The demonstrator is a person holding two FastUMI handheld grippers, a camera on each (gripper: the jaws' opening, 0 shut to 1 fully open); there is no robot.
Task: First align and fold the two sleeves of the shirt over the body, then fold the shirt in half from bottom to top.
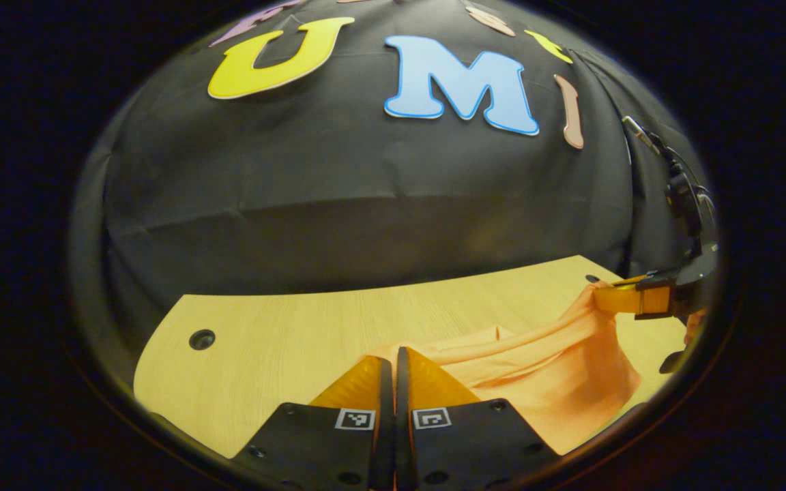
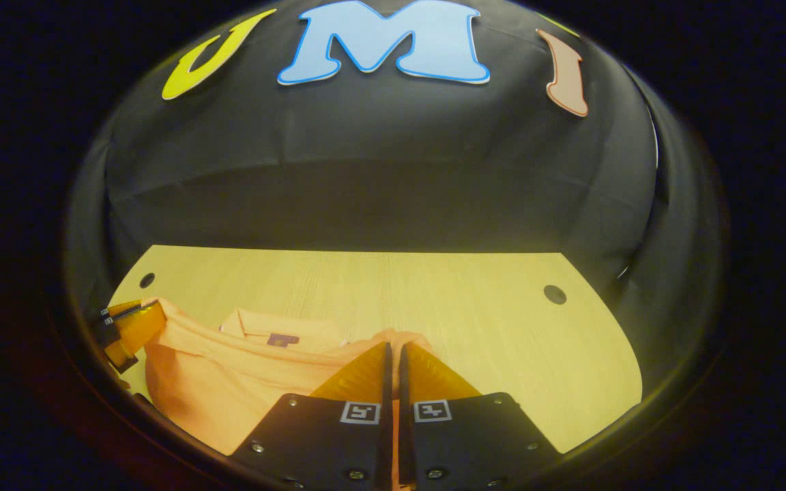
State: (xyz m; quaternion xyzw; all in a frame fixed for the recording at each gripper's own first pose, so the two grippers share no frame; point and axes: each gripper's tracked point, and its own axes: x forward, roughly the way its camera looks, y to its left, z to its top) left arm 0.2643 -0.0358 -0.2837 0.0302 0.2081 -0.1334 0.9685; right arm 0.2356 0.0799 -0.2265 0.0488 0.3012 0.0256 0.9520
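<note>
An orange shirt hangs stretched between my two grippers above the wooden table. In the left gripper view, my left gripper is shut on an edge of the cloth, and the right gripper pinches the other end at the far right. In the right gripper view, my right gripper is shut on the shirt, and the left gripper holds it at the far left. The collar with its small dark label lies on the table behind the raised edge. The sleeves are hidden under the cloth.
The light wooden table has round holes near its back corners, one hole on the right and another hole on the left. The black booth wall rises directly behind the table's far edge.
</note>
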